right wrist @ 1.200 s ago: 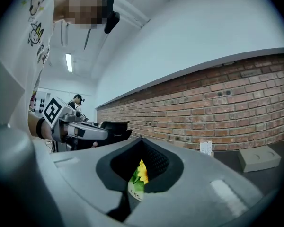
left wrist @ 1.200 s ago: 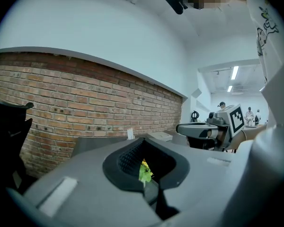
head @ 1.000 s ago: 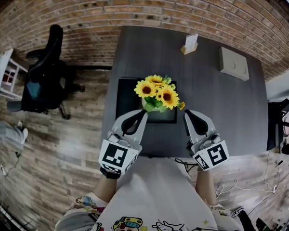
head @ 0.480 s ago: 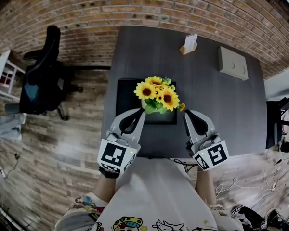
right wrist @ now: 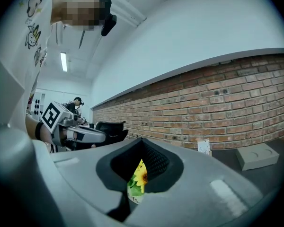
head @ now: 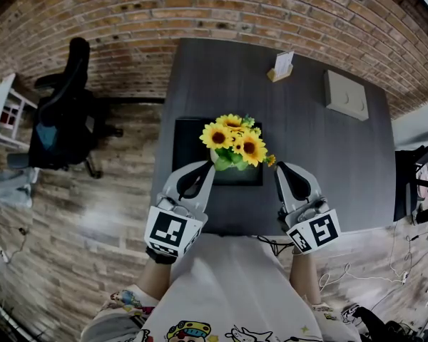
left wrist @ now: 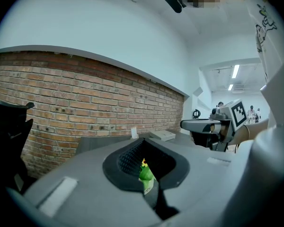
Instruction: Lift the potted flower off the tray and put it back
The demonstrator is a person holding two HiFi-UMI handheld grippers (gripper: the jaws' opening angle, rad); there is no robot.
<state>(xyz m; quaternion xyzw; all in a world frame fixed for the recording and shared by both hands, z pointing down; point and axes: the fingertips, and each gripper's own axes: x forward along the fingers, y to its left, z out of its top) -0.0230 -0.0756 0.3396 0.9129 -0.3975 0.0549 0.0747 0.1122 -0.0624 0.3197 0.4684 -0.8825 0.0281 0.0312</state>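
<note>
Potted flower [head: 233, 142] stands upright on the black tray [head: 185, 147], toward the tray's right side; the tray is flat on the dark table [head: 328, 162]. That is where the task wants it, and this fits either a pot waiting to be lifted or one already set back. Left gripper [head: 207, 167] and right gripper [head: 279, 168] are both clenched with nothing held, tips near the table's front edge, one on each side of the pot and short of it, no contact. In both gripper views the pot shows ahead through the notch in the shut jaws [left wrist: 146, 176] [right wrist: 135, 182]: a pale pot under green leaves. It's likely light, small and rigid; the blooms and leaves are soft and easily crushed, and it looks top-heavy enough to tip. Any hold belongs on the pot wall below the foliage, squeezed from opposite sides, never on the flowers.
</note>
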